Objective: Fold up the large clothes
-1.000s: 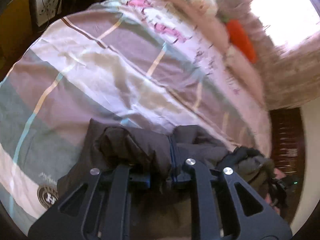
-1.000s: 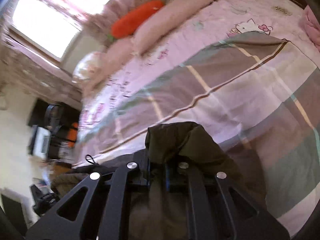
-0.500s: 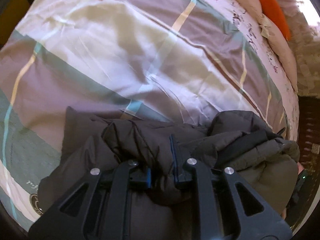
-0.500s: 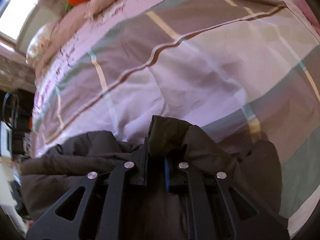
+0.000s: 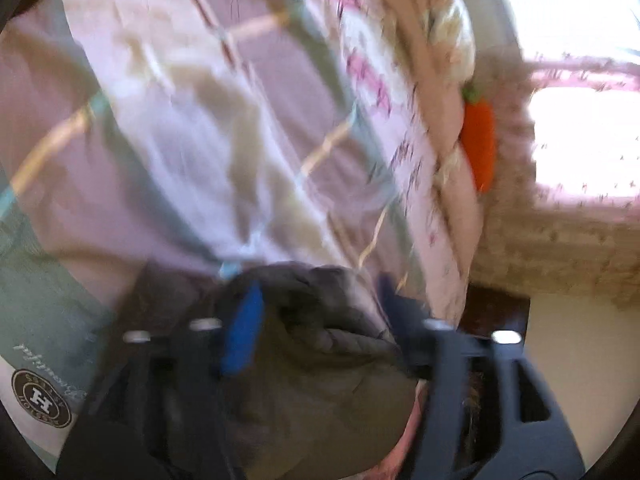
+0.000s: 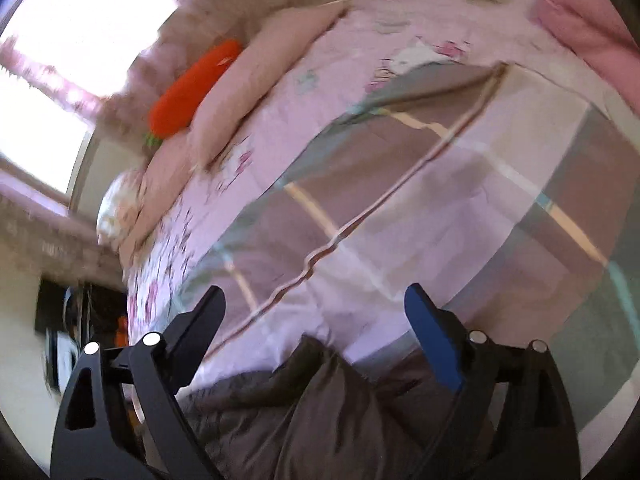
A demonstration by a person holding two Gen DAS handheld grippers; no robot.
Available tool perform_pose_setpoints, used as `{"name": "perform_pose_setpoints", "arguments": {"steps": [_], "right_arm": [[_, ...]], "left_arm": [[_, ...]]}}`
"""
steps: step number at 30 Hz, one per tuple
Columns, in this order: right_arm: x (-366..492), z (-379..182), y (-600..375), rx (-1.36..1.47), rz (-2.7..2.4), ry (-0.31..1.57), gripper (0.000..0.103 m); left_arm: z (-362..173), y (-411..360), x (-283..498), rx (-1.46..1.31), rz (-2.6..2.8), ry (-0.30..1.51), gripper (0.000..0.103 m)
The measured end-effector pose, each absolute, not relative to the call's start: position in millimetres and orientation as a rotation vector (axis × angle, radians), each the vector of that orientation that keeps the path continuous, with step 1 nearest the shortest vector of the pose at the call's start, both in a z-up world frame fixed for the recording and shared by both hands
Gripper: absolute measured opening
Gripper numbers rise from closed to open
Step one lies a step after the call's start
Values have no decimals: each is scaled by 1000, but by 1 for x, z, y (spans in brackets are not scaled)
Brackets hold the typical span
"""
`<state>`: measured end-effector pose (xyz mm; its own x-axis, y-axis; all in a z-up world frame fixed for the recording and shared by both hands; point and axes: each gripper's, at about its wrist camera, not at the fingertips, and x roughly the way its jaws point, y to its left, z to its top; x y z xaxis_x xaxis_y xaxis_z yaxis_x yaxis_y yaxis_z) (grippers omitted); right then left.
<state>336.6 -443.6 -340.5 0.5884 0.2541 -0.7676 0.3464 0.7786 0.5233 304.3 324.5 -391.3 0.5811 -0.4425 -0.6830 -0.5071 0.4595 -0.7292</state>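
A dark grey-brown padded jacket lies bunched on the striped bed cover. In the blurred left wrist view my left gripper has its jaws opening wide. The jacket's fold sits loose between them, and the blue pad stands off the cloth. In the right wrist view my right gripper is also opening, with only the bed cover showing between its fingertips. The jacket lies lower down, between the finger bases, and nothing grips it.
Pink pillows and an orange carrot plush line the head of the bed under a bright window. That plush shows in the left wrist view too. Dark furniture stands beside the bed. Another pink pillow lies at the far right.
Both grippers were shut on folds of the jacket and have now let go, with their jaws spread wide. The jacket has dropped onto the bed, and both views have swung towards the pillows.
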Motion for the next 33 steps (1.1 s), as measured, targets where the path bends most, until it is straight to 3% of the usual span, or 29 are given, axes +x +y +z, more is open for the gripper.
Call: {"name": "perform_pose_setpoints", "arguments": {"steps": [1, 4, 8, 13, 16, 17, 18, 19, 20, 24, 33], "right_arm": [[336, -335, -422, 660, -2, 992, 91], [333, -324, -353, 542, 162, 1061, 91], [319, -315, -221, 332, 418, 1141, 91], [303, -314, -75, 140, 680, 1211, 91], [304, -326, 0, 20, 747, 1263, 91], [308, -336, 25, -47, 724, 1275, 86], [309, -344, 39, -81, 708, 1284, 78], [312, -356, 54, -108, 691, 1306, 56], [316, -368, 68, -145, 672, 1333, 54], [332, -410, 128, -352, 566, 1315, 54], [398, -467, 138, -285, 425, 1323, 54]], "left_arm": [[-378, 332, 300, -1118, 107, 943, 88], [-336, 345, 291, -1005, 161, 822, 87], [-311, 293, 283, -684, 122, 968, 85], [-341, 229, 233, -419, 116, 1101, 85], [-383, 224, 216, -406, 153, 1196, 85], [-393, 228, 210, -429, 167, 1215, 85], [-401, 232, 205, -463, 167, 1220, 85], [-405, 236, 201, -490, 172, 1214, 85], [-410, 239, 198, -505, 182, 1210, 85], [-438, 249, 182, -629, 207, 1245, 87], [-450, 257, 162, -694, 198, 1235, 87]]}}
